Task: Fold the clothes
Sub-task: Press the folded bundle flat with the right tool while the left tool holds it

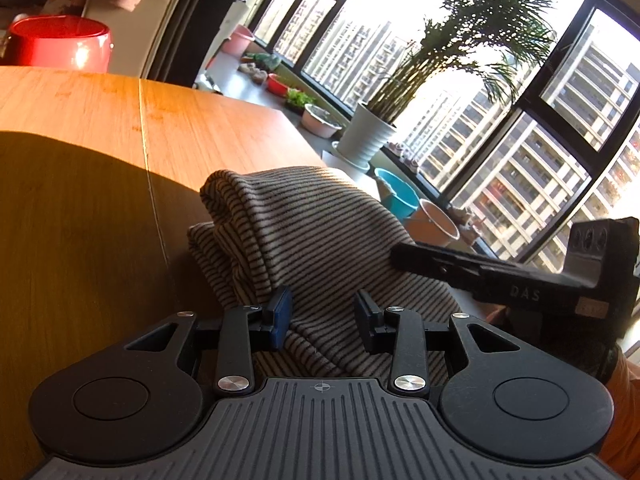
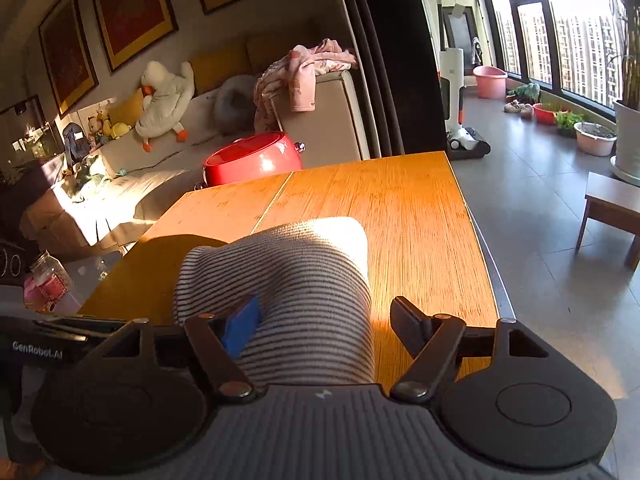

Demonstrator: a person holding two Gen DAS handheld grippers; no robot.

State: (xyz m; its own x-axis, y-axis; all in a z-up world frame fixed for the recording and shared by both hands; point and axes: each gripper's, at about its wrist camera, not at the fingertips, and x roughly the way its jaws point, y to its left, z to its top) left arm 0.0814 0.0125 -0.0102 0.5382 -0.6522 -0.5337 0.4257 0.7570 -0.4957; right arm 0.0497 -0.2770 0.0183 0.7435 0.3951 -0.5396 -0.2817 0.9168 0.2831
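Counter (image 2: pixel 400 216): one, wooden, bare beyond garment.
Striped garment (image 1: pixel 304 232): one, bunched in layers on counter near its right edge. Judged soft, light, limp knit; will sag and slide on smooth wood. Best taken at edge or corner, layers pinched together.
Hand-held grippers: two. Left hand-held gripper (image 1: pixel 323 320) jaws parted, cloth between, nothing clamped. Right hand-held gripper (image 2: pixel 326 320) spread wide over cloth, nothing held.

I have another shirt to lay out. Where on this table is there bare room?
The wooden table is bare beyond the striped garment, up to the far edge by the red pot, and along the window-side edge. It is crowded near you, where the garment bunches between the left gripper and right gripper.
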